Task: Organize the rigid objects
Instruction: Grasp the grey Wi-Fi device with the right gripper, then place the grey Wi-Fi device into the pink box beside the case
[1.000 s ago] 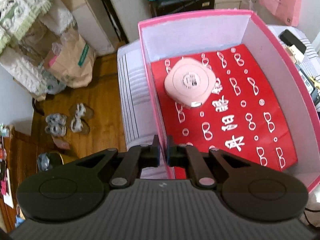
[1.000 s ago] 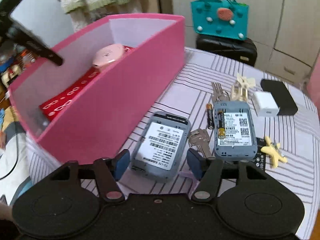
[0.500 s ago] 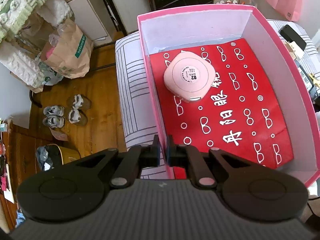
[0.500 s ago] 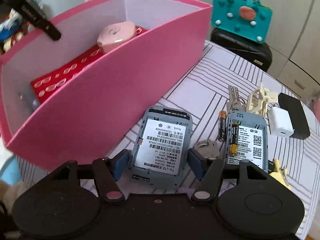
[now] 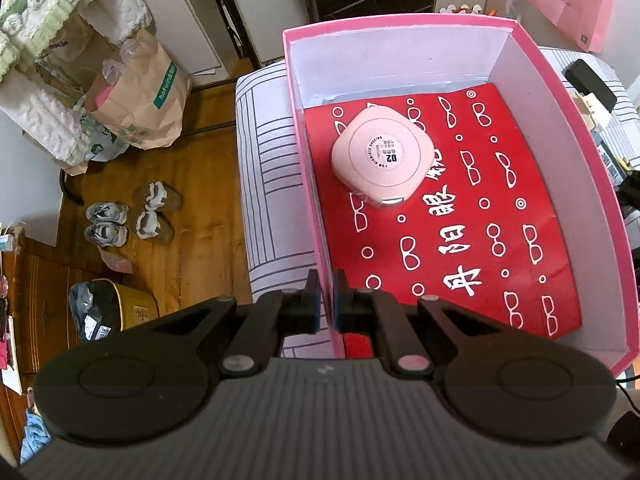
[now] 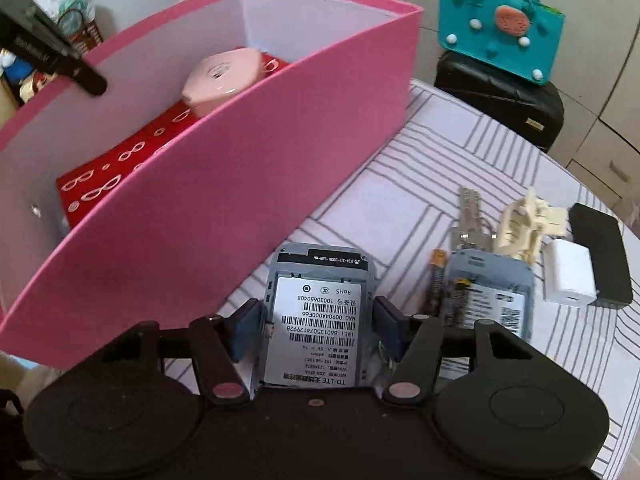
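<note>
A pink box (image 5: 560, 92) stands on the striped table, and my left gripper (image 5: 326, 304) is shut on its left wall. Inside lie a red sheet with a glasses print (image 5: 480, 240) and a round pink case (image 5: 384, 156). In the right wrist view the box (image 6: 240, 160) fills the left side, with the case (image 6: 224, 76) showing over its wall. My right gripper (image 6: 318, 328) has a grey device, label side up (image 6: 320, 312), between its blue pads, which sit against both of its long sides.
To the right on the striped cloth (image 6: 400, 184) lie a second grey device (image 6: 488, 292), batteries (image 6: 436, 280), keys (image 6: 470, 216), a cream clip (image 6: 520, 224), a white charger (image 6: 568, 276) and a black block (image 6: 600, 248). A teal bag (image 6: 500, 20) sits on a black suitcase behind.
My right gripper has slid forward around the grey device and rolled a little, and its pads have closed in on the device's sides. The left gripper keeps its hold on the box wall.
</note>
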{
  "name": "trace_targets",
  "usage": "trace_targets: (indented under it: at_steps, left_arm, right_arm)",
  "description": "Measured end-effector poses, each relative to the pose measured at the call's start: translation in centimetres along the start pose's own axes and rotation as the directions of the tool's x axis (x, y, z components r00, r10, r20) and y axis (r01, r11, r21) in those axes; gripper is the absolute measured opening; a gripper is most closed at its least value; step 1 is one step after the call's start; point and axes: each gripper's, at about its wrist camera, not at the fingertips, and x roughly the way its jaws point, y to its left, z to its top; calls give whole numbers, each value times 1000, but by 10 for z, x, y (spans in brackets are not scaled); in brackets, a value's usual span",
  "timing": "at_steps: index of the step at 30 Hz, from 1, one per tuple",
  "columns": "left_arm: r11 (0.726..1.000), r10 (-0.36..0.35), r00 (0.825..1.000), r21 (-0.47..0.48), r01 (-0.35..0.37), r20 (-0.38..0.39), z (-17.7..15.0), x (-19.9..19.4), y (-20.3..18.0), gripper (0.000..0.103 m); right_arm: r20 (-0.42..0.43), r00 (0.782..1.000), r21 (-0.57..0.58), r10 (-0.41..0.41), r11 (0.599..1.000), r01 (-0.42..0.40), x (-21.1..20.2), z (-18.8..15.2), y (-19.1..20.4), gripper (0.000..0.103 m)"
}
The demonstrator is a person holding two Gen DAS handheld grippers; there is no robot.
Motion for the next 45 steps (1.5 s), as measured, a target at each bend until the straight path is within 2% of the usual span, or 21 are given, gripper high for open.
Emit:
trace_targets:
  at_steps: [7,13,17,19,22,25,27,29,32,36,39,42,45]
  left_arm:
    - [1000,-2,1000,-7,2,7,6,-3,3,5]
    - [1000,-2,999,-25,3,49,11,-11,6,5]
    - [999,-11,1000,-30,12,15,11,-6,6,5]
    - [999,-17,1000,-43,17,11,11,-6,7,5]
    - [998,-19,1000,-56,20,13,12,-6,9,5]
    - [998,-15,1000,-62,16,15,14,-6,10,5]
    - [998,-15,1000,-62,16,19,13,-6,9,5]
    - [998,-11,1000,-59,13,22,12,-6,8,5]
    - [998,-14,1000,-59,15,15,11,-4,8,5]
    - [999,-5,1000,-44,5,-5,13,-2,5,5]
    - [999,-3,1000,-40,3,-4,13,-3,5,5]
    - [999,-13,1000,-50,12,-14,14,-2,8,5]
    - [999,6,1000,-41,-6,3,15,-3,5,4]
  right_arm:
    - [42,999,62,24,998,-27,-22,1,-11,65]
    - [189,982,145,13,989,-41,-54,8,-24,65]
    - [294,954,124,-50,992,14,-88,26,-27,65]
    - [356,932,93,-63,995,32,-110,37,-24,65]
    - [432,902,8,18,1000,-24,-125,58,-13,65]
    - [417,903,-82,103,994,-75,-118,81,5,65]
    - [372,918,-133,140,986,-97,-103,96,18,65]
    - [324,936,-184,138,980,-81,-84,109,31,65]
    - [252,963,-249,94,968,-30,-58,129,51,65]
    - [188,978,-236,86,971,-40,-34,155,45,65]
    - [127,990,-280,56,960,-19,-12,170,47,65]
    - [83,996,-336,-30,940,56,10,167,55,65]
    - [56,992,-397,-113,909,126,31,163,62,65]
